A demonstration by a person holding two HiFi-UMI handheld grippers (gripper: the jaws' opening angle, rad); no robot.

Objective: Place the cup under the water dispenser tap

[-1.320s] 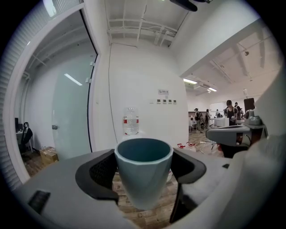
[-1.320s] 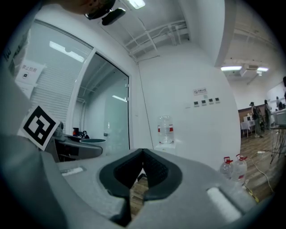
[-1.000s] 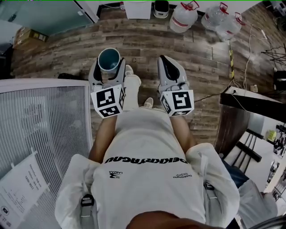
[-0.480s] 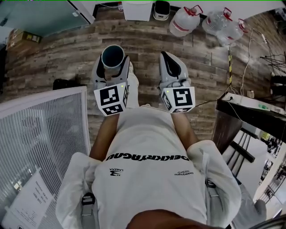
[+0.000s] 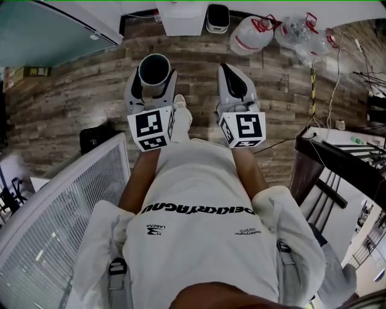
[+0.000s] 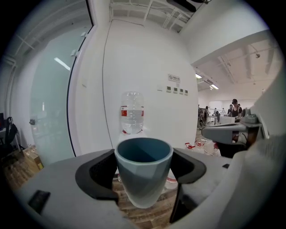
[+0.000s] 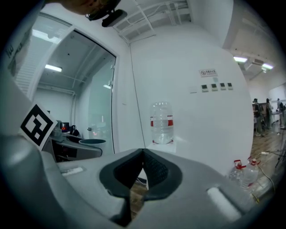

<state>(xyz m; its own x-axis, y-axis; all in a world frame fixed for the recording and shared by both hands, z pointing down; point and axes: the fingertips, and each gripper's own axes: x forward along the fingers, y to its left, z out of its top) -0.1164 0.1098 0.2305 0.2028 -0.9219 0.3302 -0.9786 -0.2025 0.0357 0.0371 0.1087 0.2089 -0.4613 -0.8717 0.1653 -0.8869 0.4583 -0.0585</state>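
A blue-grey cup (image 5: 155,69) stands upright between the jaws of my left gripper (image 5: 154,83), which is shut on its sides. In the left gripper view the cup (image 6: 144,172) fills the middle, its mouth open and empty, with the dark pads (image 6: 96,176) against its wall. Ahead stands the white water dispenser (image 5: 183,15) against the wall, its clear bottle (image 6: 132,112) on top. My right gripper (image 5: 233,77) is held level beside the left, shut with nothing in it. The right gripper view shows the closed jaws (image 7: 142,167), the bottle (image 7: 161,123) and the cup's rim (image 7: 92,142).
Several large water jugs (image 5: 248,28) lie on the wooden floor right of the dispenser, and a small black-and-white unit (image 5: 217,17) stands beside it. A glass wall (image 5: 48,27) runs at far left. A white slatted panel (image 5: 60,229) is near left, a dark table (image 5: 338,151) with cables right.
The person has walked forward: the dispenser and jugs are nearer, and the slatted panel has slid back to the left. Both grippers keep the same pose, the cup still held.
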